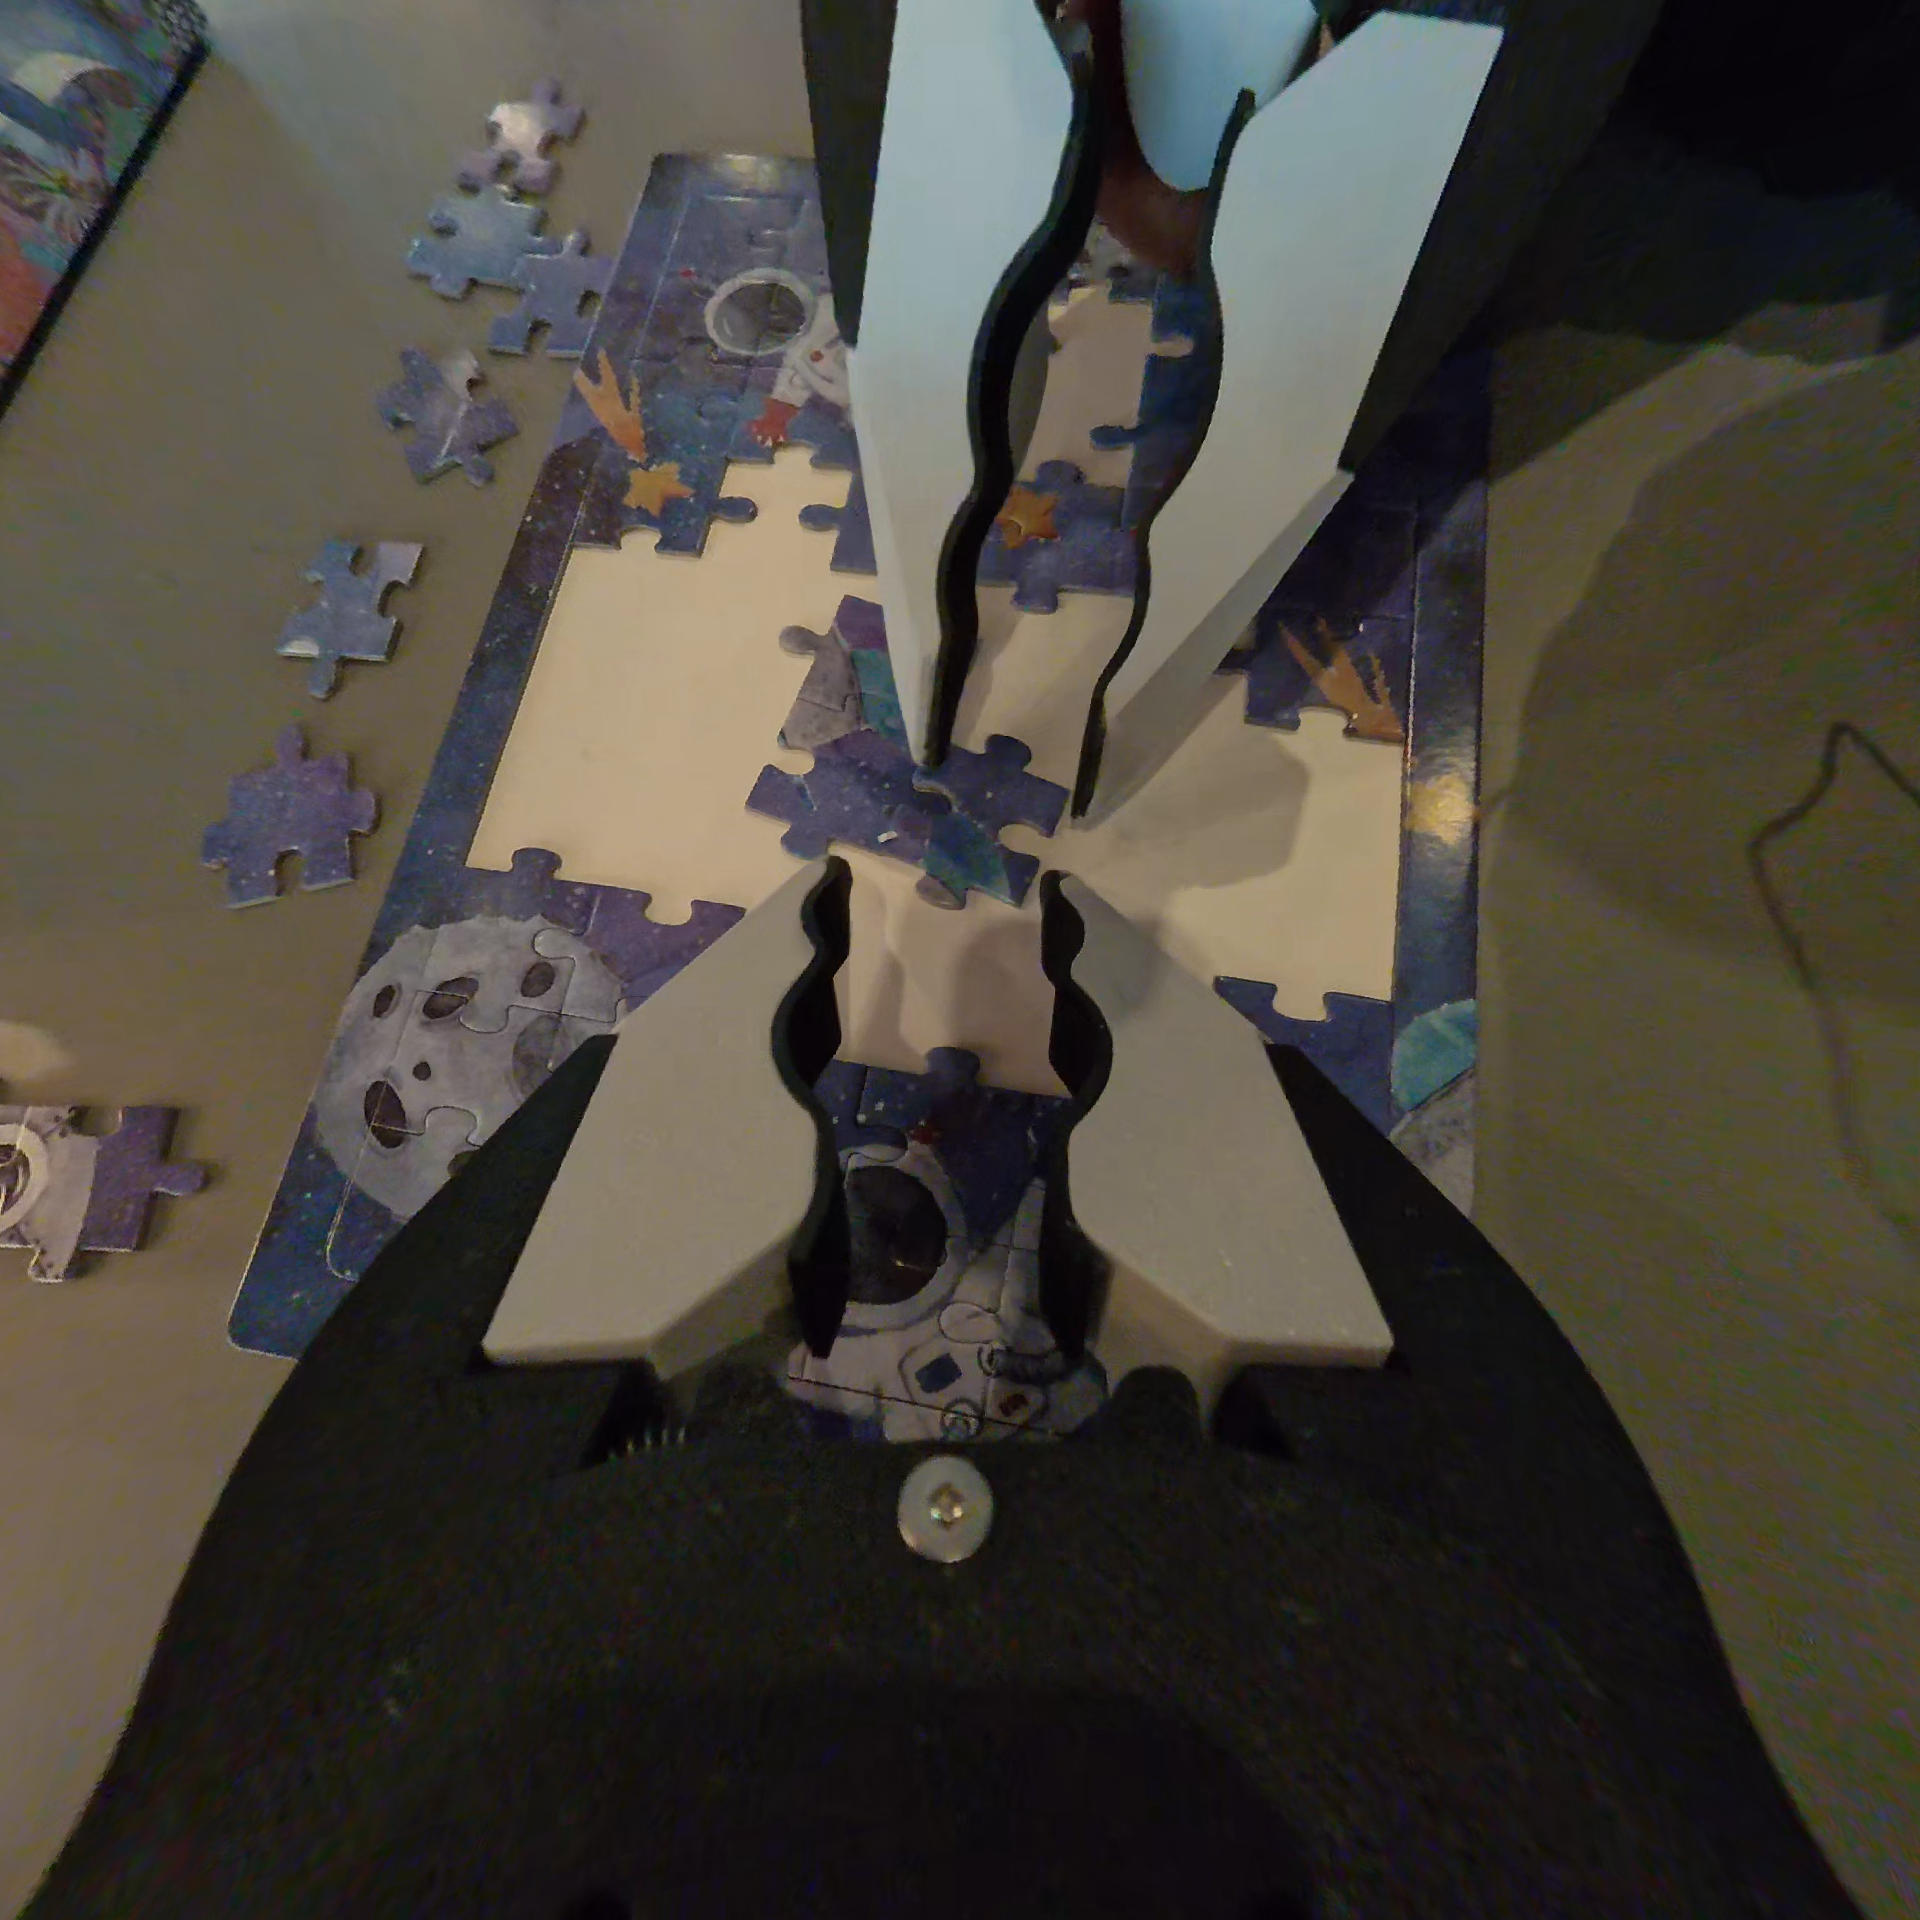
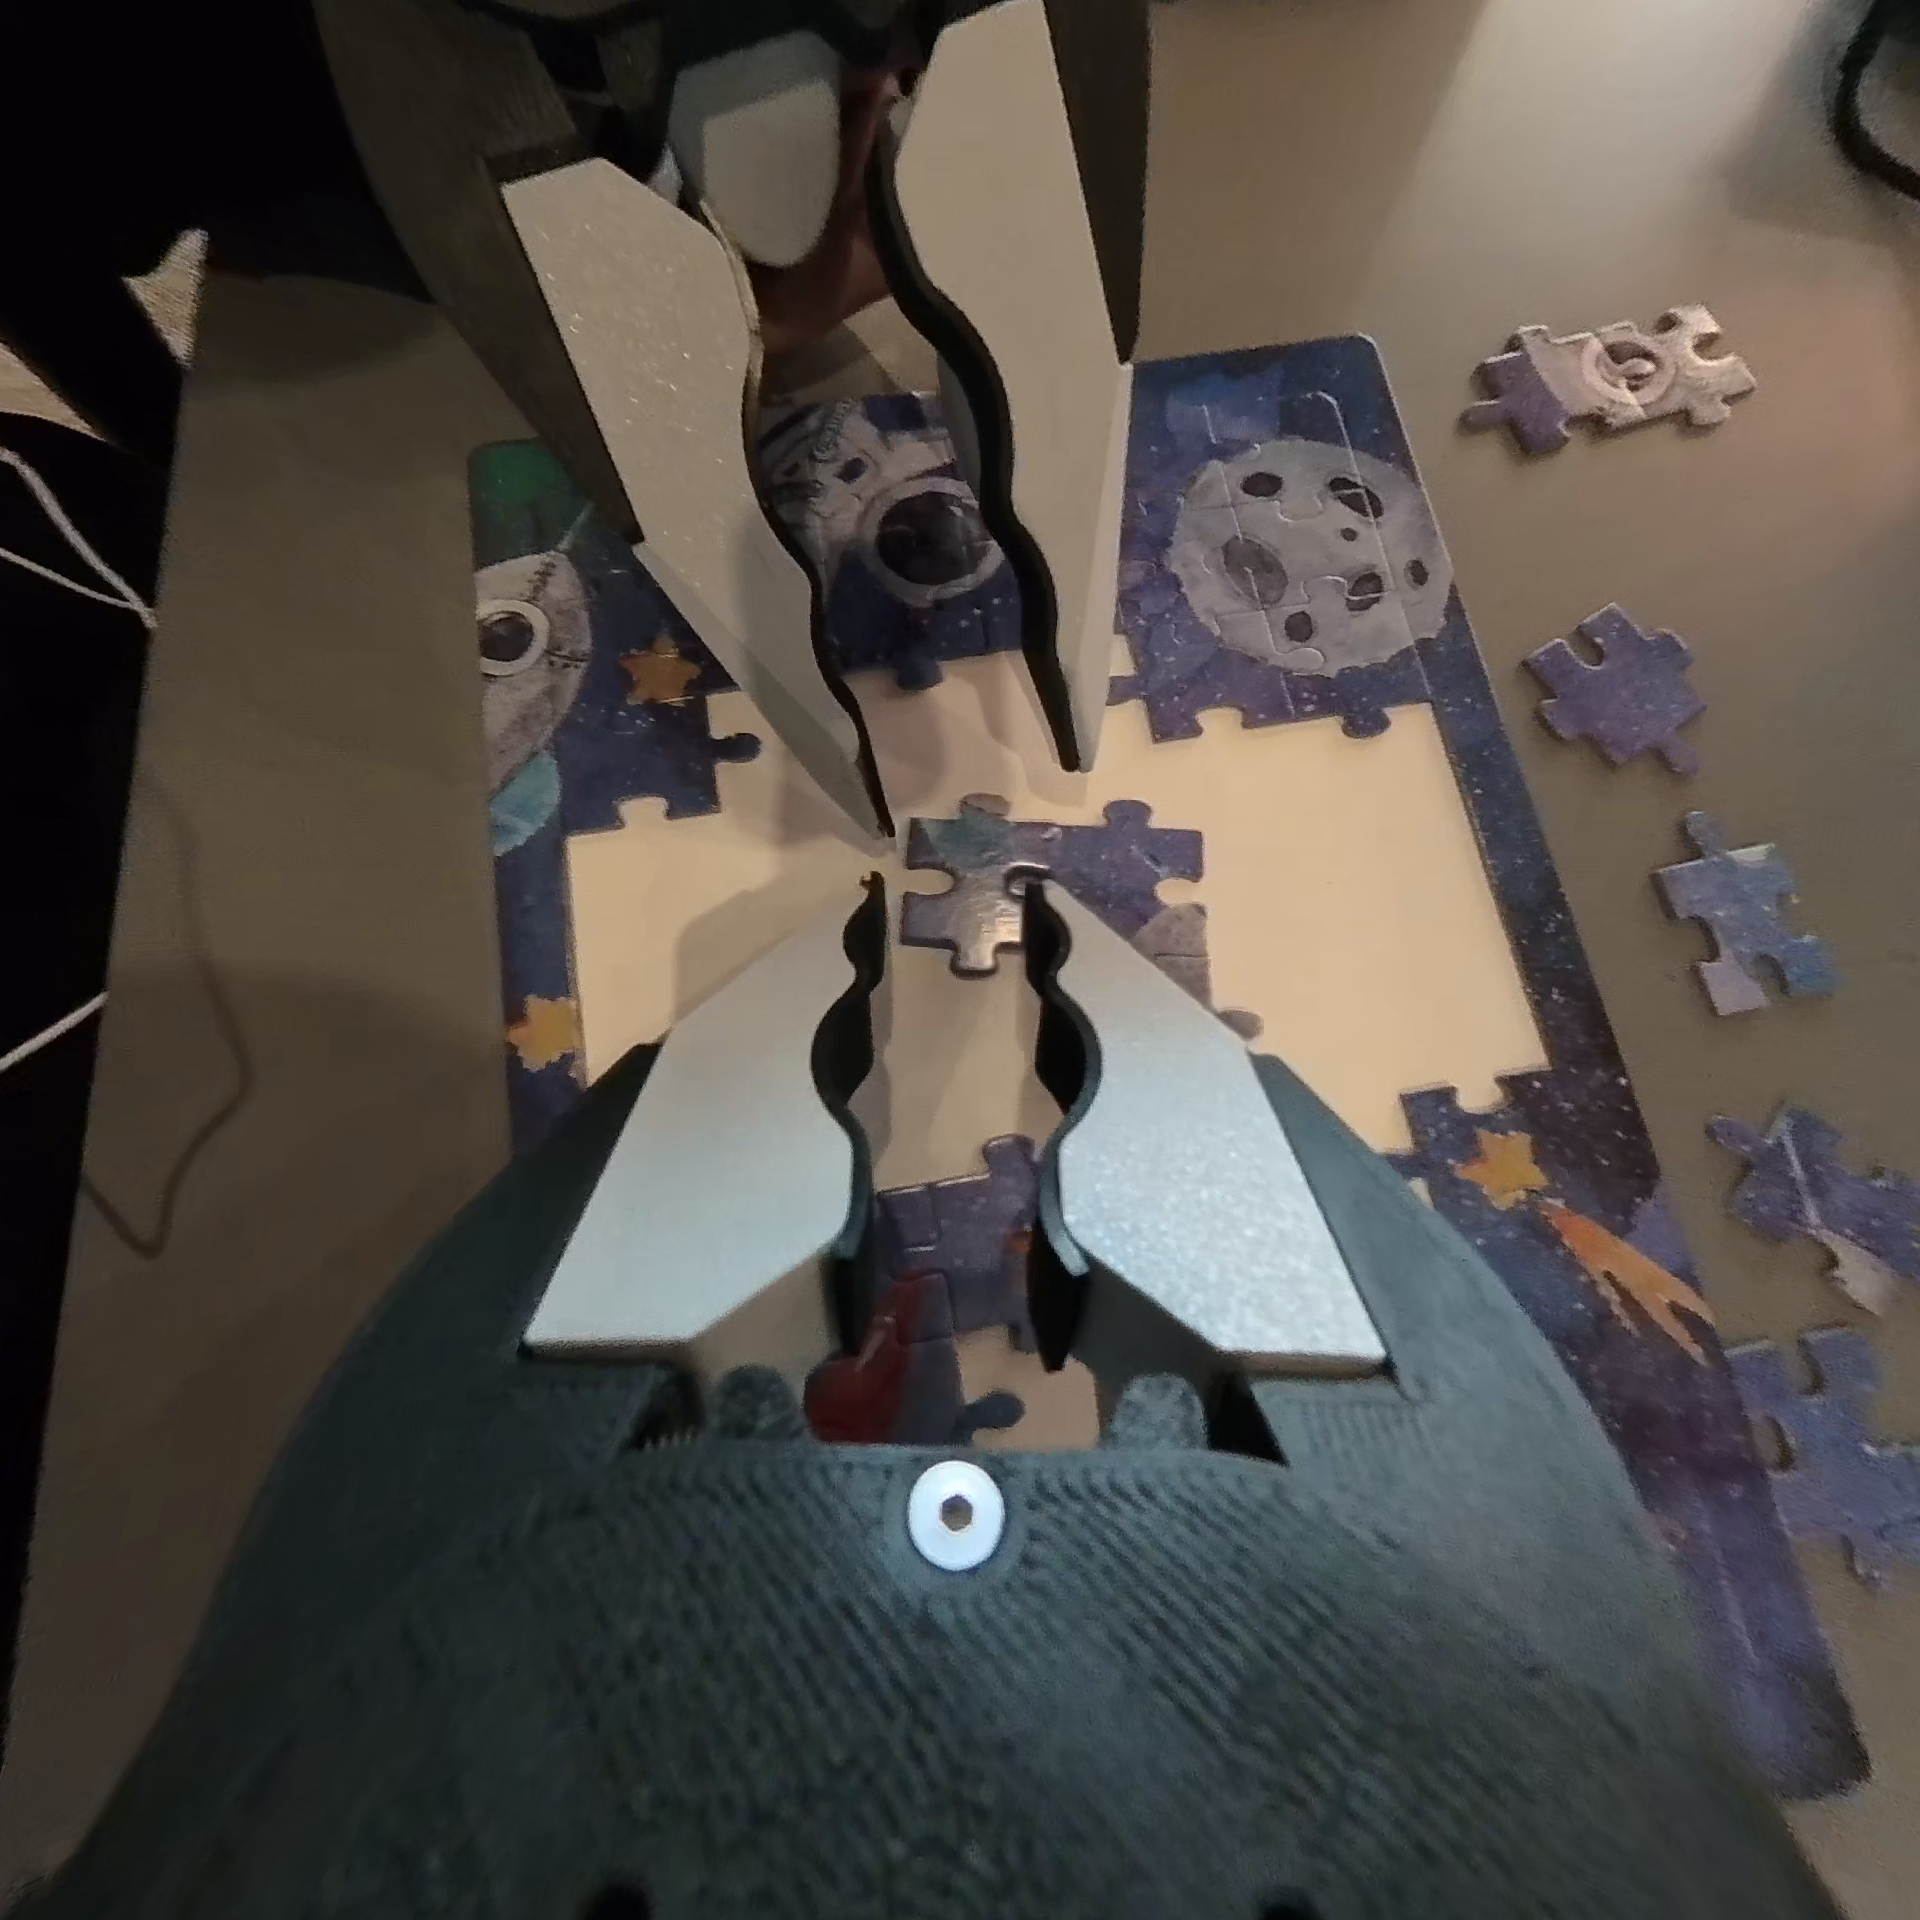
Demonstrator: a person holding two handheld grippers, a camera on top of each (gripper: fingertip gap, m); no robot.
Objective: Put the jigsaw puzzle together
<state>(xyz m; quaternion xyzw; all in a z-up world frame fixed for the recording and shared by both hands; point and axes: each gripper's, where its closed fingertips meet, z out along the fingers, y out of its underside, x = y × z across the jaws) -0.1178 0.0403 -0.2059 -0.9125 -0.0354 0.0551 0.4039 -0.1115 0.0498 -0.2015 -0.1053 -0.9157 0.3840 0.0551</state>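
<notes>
The puzzle board [image 1: 644, 707] has a starry blue border, finished parts at both ends and a bare cream middle; it also shows in the right wrist view [image 2: 1299, 935]. A small cluster of joined blue pieces [image 1: 862, 805] lies flat on the bare middle [image 2: 1122, 852]. My left gripper [image 1: 940, 878] is open, its tips just short of the cluster's near edge. My right gripper [image 2: 954, 886] is open, and its right fingertip touches the cluster's edge. The two grippers face each other tip to tip: the right one [image 1: 1006, 781] comes in from the top, as does the left one [image 2: 977, 795].
Several loose pieces [image 1: 291, 821] lie on the tan table left of the board [image 2: 1616, 696]. A joined pair [image 1: 83, 1184] lies apart [image 2: 1610, 384]. The puzzle box [image 1: 62, 208] sits at the far left corner. A thin cable [image 1: 1787, 831] runs beside the board. My two grippers' fingertips are within a few centimetres of each other.
</notes>
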